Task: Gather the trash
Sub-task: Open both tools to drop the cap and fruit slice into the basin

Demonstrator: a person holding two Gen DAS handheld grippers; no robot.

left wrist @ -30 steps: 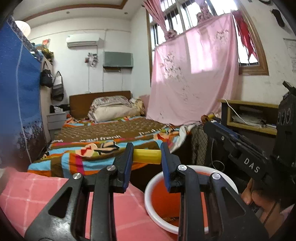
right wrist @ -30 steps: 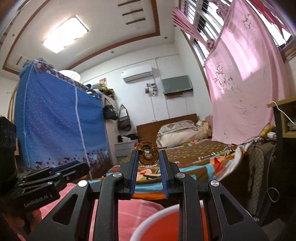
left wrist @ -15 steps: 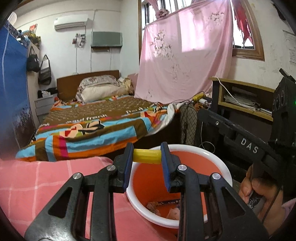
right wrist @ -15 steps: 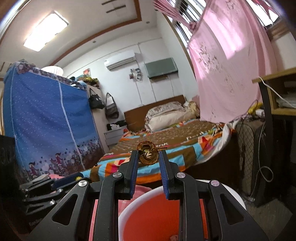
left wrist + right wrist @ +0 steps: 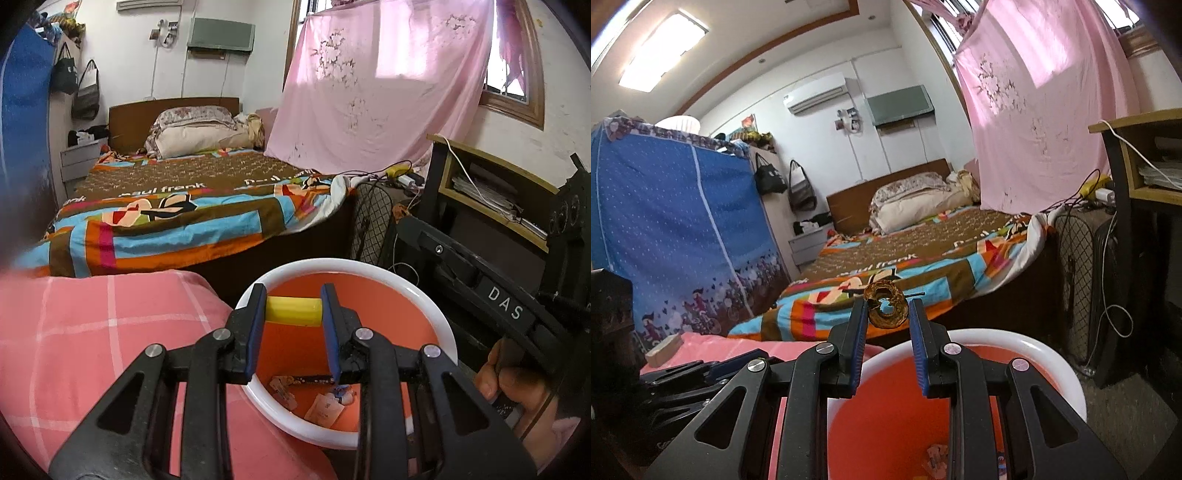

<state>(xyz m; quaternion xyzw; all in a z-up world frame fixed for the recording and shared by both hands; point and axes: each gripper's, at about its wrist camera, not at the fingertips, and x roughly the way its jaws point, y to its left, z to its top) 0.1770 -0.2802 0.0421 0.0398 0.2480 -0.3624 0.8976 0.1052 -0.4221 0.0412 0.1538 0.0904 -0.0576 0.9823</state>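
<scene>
My left gripper [image 5: 293, 314] is shut on a short yellow tube [image 5: 293, 311] and holds it above the orange bin with a white rim [image 5: 354, 267]. Wrappers and scraps [image 5: 325, 402] lie on the bin's floor. My right gripper [image 5: 886, 317] is shut on a brown crumpled ring of trash [image 5: 886, 308], above the near rim of the same bin [image 5: 1015, 345]. The right gripper's black body [image 5: 480, 291] shows at the right of the left wrist view. The left gripper's body [image 5: 701, 373] shows at lower left in the right wrist view.
A pink checked cloth surface [image 5: 92, 332] lies left of the bin. A bed with a colourful cover [image 5: 184, 206] stands behind. A wooden desk [image 5: 491, 184], a mesh fan guard [image 5: 373, 221] and cables are at the right. A blue wardrobe [image 5: 676, 229] stands at the left.
Both grippers have tilted down and moved over the bin, which now fills more of both views. Each still holds its piece of trash.
</scene>
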